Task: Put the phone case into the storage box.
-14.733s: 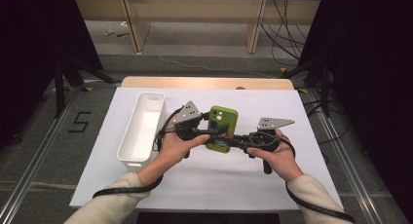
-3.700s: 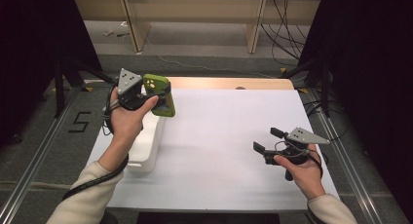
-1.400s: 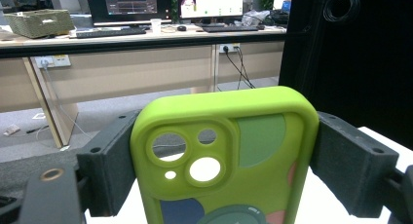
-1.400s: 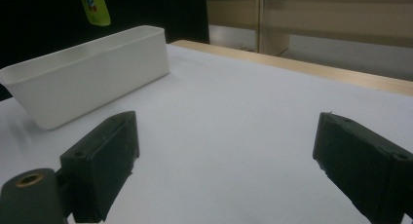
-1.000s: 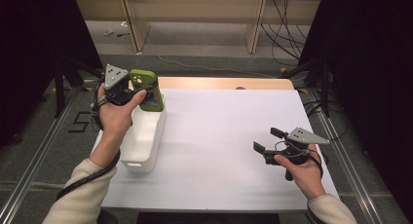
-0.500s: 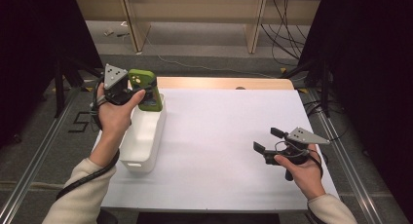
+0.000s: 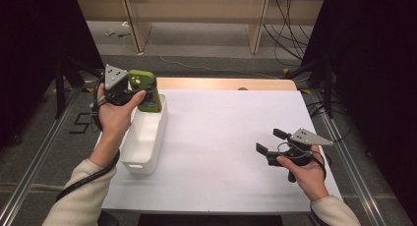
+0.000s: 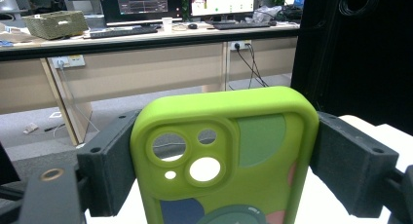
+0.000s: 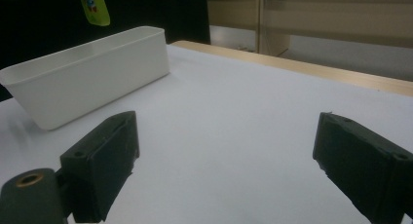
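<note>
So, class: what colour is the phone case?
Lime green phone case with coloured patches, shown best in the left gripper view.

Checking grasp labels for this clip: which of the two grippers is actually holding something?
The left gripper: its jaws clamp the sides of the green phone case, held above the white bin. The right gripper stands open with nothing between its jaws.

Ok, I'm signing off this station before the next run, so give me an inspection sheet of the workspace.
Surface: white table top, bare in the middle.
Job's things: green phone case held upright over the far end of the white bin.
Clutter: nothing seen.
Grippers: left gripper shut on the phone case; right gripper open, with nothing between its jaws, low over the table.
Cables: loose cables on the floor beyond the table.
Surroundings: wooden desk legs, dark side panels.
</note>
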